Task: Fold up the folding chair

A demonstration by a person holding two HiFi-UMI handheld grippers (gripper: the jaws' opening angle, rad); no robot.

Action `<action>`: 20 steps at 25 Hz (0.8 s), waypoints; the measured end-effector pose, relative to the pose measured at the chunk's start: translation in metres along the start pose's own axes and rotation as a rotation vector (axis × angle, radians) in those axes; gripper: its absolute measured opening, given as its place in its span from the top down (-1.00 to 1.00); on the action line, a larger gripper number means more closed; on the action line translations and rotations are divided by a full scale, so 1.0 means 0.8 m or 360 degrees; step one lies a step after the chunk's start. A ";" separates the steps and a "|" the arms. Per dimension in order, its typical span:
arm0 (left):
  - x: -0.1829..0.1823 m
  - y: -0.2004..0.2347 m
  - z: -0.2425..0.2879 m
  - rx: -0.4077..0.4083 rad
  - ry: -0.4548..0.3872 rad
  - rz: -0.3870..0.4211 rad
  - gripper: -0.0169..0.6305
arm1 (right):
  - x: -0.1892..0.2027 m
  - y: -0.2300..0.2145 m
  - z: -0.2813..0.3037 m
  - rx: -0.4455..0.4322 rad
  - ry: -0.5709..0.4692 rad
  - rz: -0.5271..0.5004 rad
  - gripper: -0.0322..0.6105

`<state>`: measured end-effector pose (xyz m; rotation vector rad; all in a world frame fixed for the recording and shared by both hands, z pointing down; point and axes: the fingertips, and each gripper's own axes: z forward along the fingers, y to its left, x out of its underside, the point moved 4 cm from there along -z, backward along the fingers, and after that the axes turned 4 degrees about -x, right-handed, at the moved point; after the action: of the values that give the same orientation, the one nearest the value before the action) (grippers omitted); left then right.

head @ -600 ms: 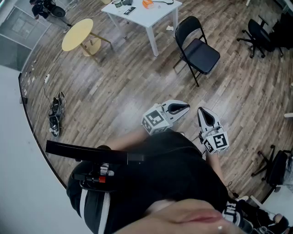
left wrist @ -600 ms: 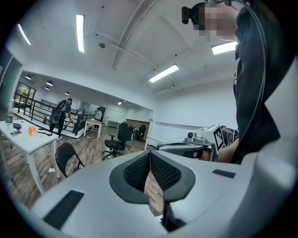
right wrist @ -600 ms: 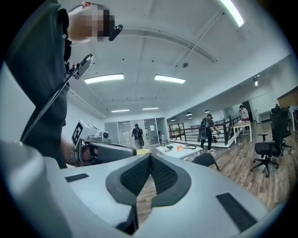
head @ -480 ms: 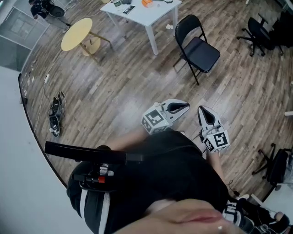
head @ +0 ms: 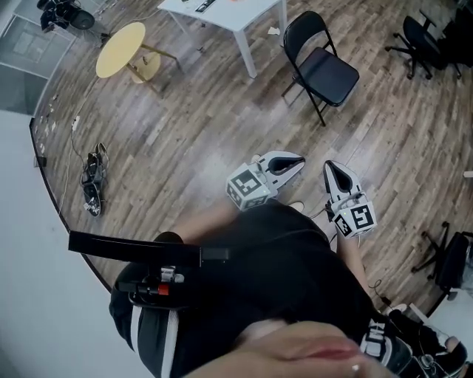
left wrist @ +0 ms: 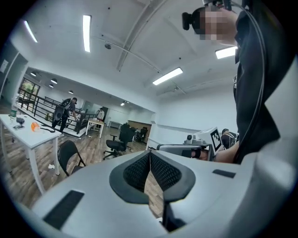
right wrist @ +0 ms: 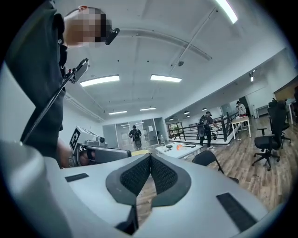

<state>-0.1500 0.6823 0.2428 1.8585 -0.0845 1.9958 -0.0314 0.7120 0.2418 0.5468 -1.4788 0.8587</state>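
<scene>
Folding chair (head: 329,74) shows whole only overhead.

folding chair (head: 319,65) stands right of the table (head: 240,16), beyond both tongs.

Wood-plank floor (head: 199,133), open black folding chair (head: 329,74), white table (head: 244,15), round yellow table (head: 120,49)

The table (head: 244,15) is cut off at the head view's top edge. The left gripper (left wrist: 150,155) hides the chair's (left wrist: 67,149) lower part in its own view.
</scene>
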 end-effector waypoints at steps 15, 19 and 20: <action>-0.022 0.117 0.009 0.0014 0.0024 -0.0036 0.93 | -0.011 -0.034 0.095 0.0061 0.0057 0.0014 0.87; -0.040 0.158 0.015 0.0050 -0.0012 -0.0025 0.93 | -0.022 -0.046 0.136 0.0101 0.0076 0.0004 0.87; -0.044 0.169 0.017 0.0058 -0.0024 -0.0023 0.93 | -0.025 -0.050 0.147 0.0109 0.0080 0.0002 0.87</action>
<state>-0.1815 0.5454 0.2411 1.8915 -0.0394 1.9866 -0.0720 0.5934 0.2363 0.5711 -1.4084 0.9204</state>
